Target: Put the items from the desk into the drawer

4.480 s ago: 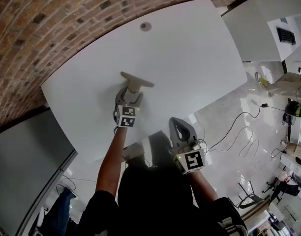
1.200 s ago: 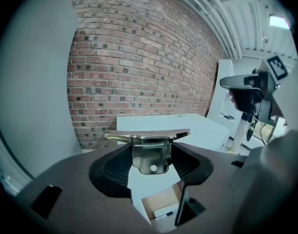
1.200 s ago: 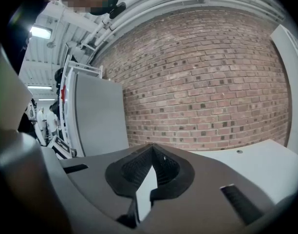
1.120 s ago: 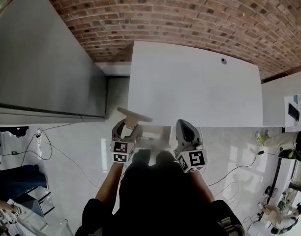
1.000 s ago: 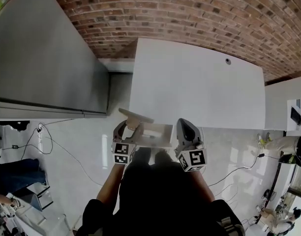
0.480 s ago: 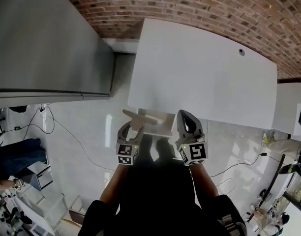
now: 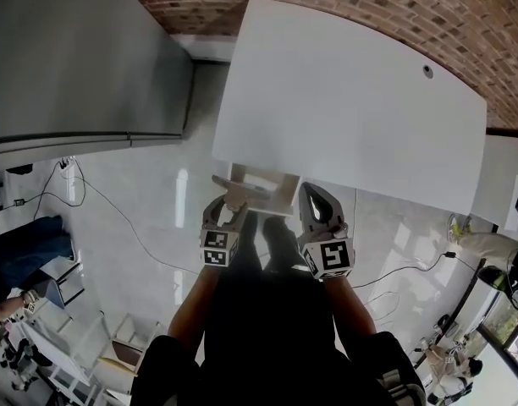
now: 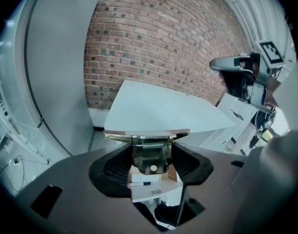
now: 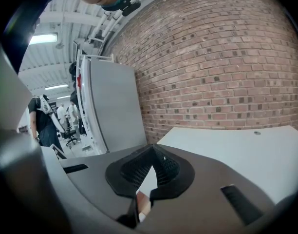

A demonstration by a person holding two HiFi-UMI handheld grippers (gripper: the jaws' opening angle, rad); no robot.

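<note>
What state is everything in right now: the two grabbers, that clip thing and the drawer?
left gripper: shut on the spring clip.
spring clip: held in the air, near the drawer.
right gripper: shut, empty.
drawer: open under the desk, with a pen lying inside.

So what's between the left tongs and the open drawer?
Just the metal spring clip gripped in the left tongs; the left gripper view shows the drawer right past it.

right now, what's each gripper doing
left gripper: closed on a metal clip
right gripper: closed, nothing between the jaws
</note>
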